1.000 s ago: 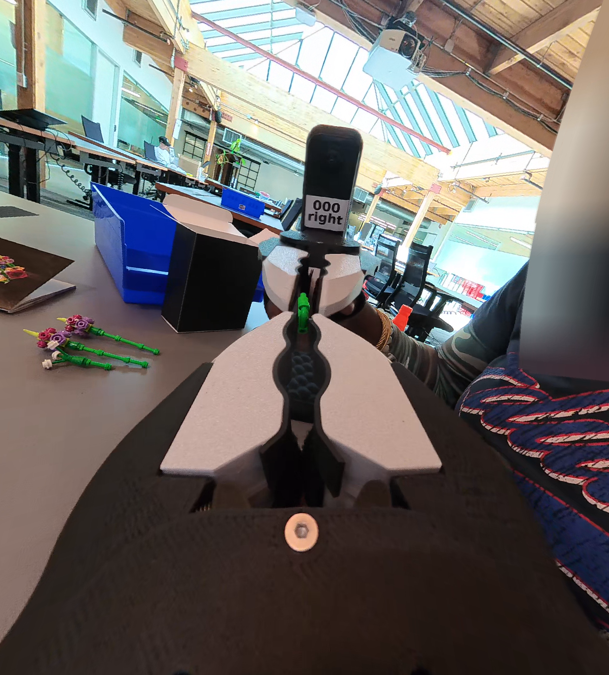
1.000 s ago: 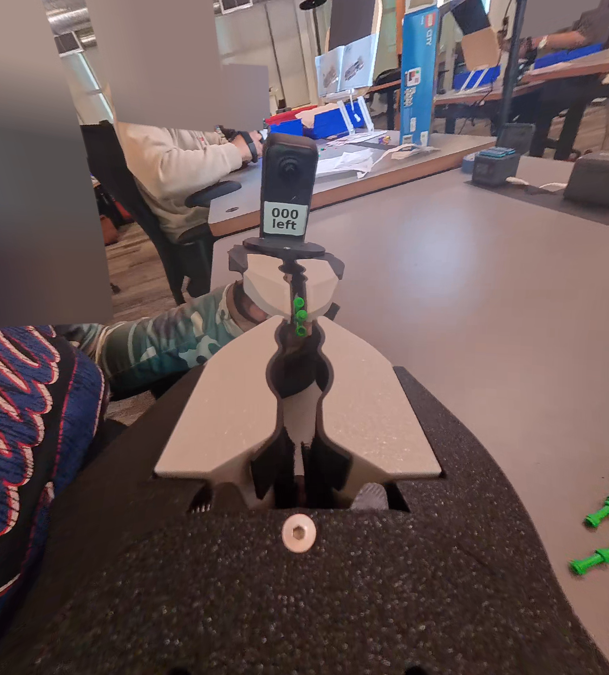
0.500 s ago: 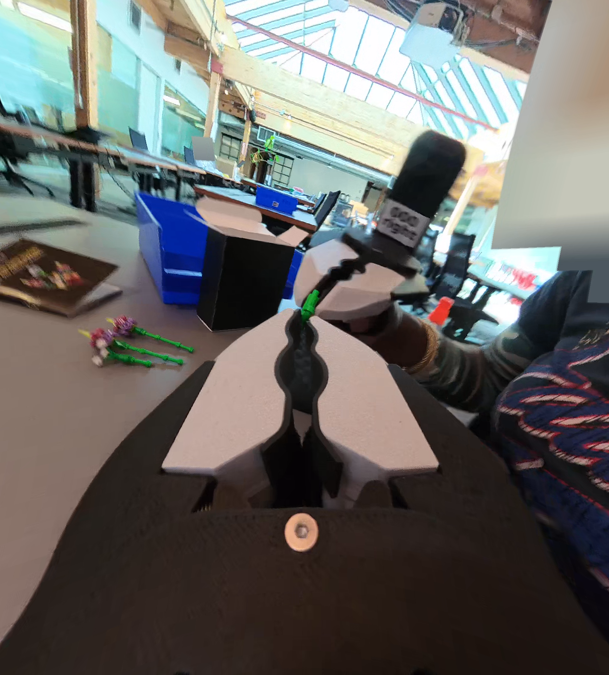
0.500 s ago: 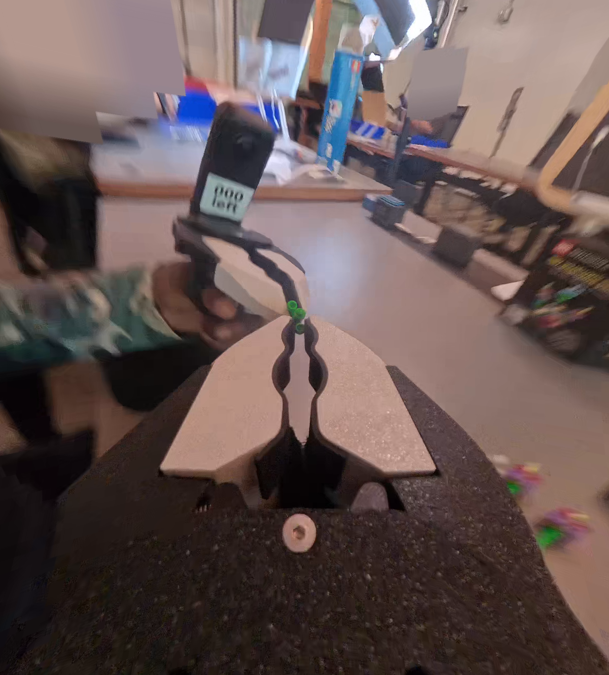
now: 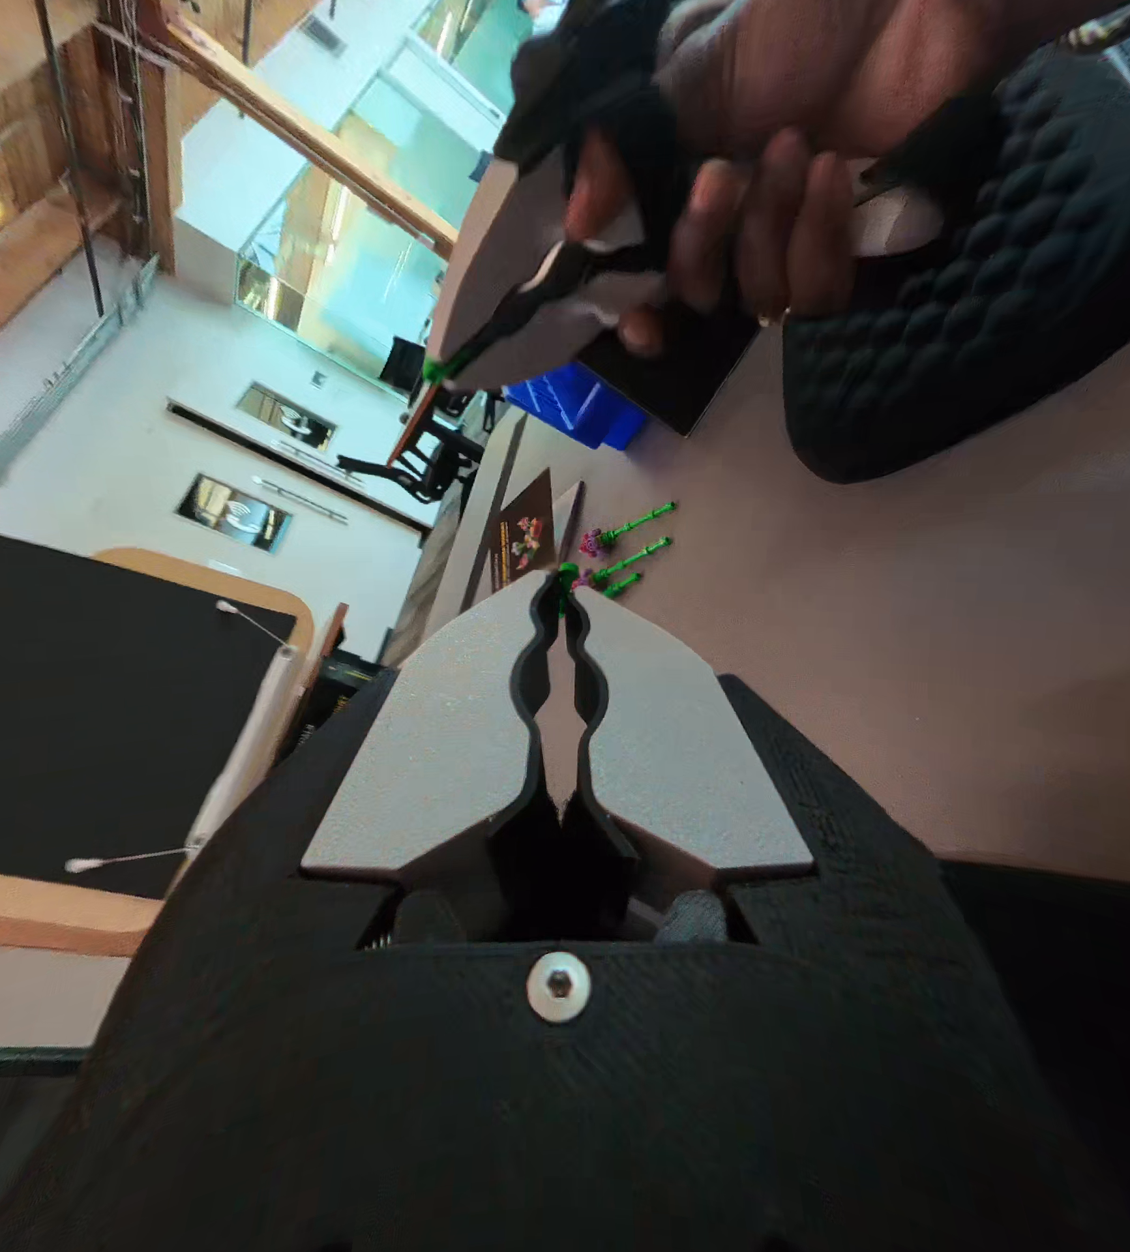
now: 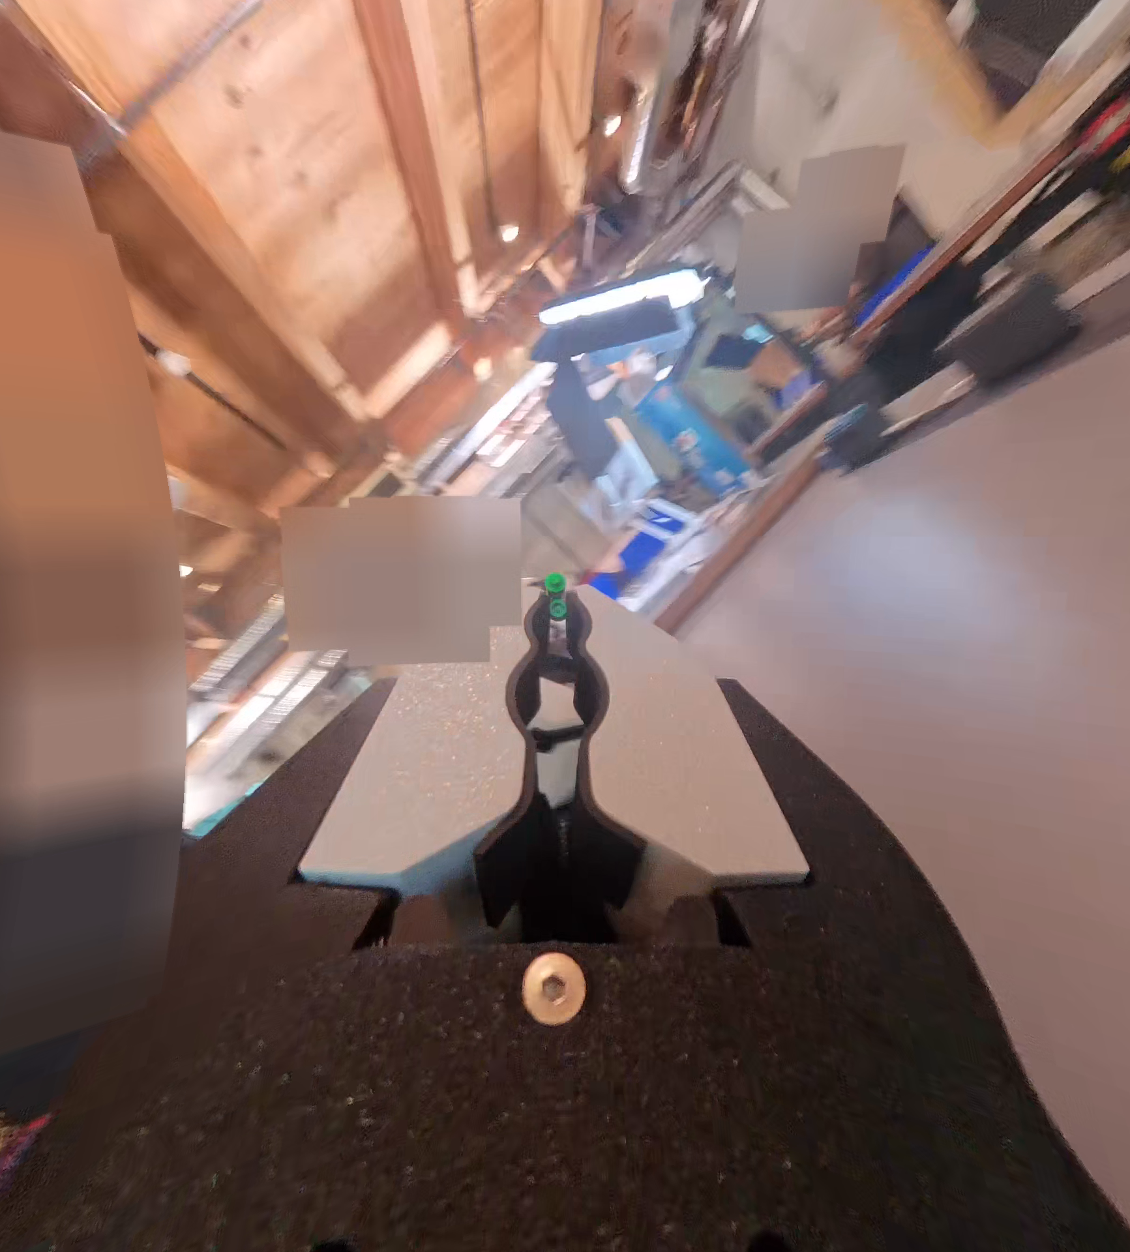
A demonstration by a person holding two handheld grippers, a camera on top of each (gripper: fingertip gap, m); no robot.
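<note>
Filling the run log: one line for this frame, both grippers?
left gripper: shut on small green plastic piece | right gripper: shut on small green studded piece | grey table: three green-stemmed toy flowers

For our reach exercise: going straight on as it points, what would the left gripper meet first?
Likely the toy flowers on the table, just beyond the green piece in the left gripper; depth is unclear.

Grey table (image 5: 921,677), 3 flower stems (image 5: 623,542), booklet (image 5: 525,535), blue bin (image 5: 575,406)
</note>
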